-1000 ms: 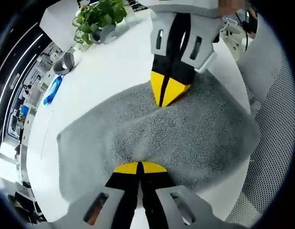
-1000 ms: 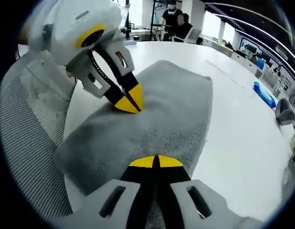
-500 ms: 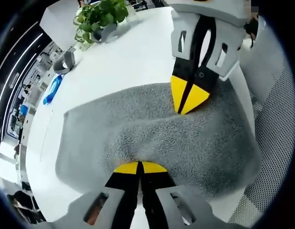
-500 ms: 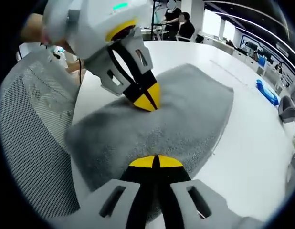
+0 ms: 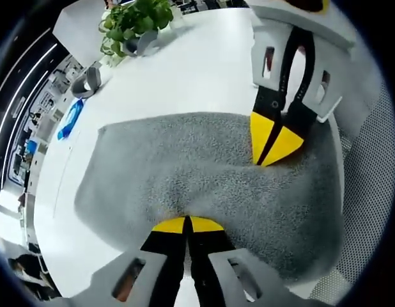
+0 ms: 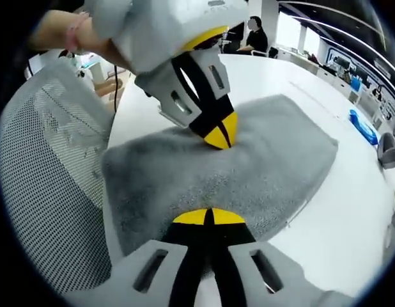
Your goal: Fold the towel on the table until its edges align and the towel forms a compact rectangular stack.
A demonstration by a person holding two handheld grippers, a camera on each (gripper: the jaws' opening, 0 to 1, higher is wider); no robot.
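Pinching the grey towel (image 5: 204, 173) along one edge with both tools looks like the step in hand: the left gripper (image 5: 186, 224) and the right gripper (image 6: 208, 217) each have their yellow-tipped jaws drawn together with pile bunched at the tips, so each appears to hold a bit of the cloth.

In the left gripper view the right gripper (image 5: 272, 142) comes in from the far right, its jaws closed and its tips pressed into the towel near the far right corner. In the right gripper view the left gripper (image 6: 220, 132) does the same from the far side.

The towel lies spread on the white table (image 5: 185, 70), close to the table's edge beside a mesh chair (image 6: 50, 192). It looks thick enough to be doubled already, though I cannot tell how many layers there are. Its far edge runs fairly straight; the near edge bulges.

A potted plant (image 5: 133, 22) and a blue object (image 5: 68, 120) sit well apart from the cloth.

Next, I judge, the held edge needs lifting and carrying across to meet the opposite edge, both hands moving together so the corners line up.
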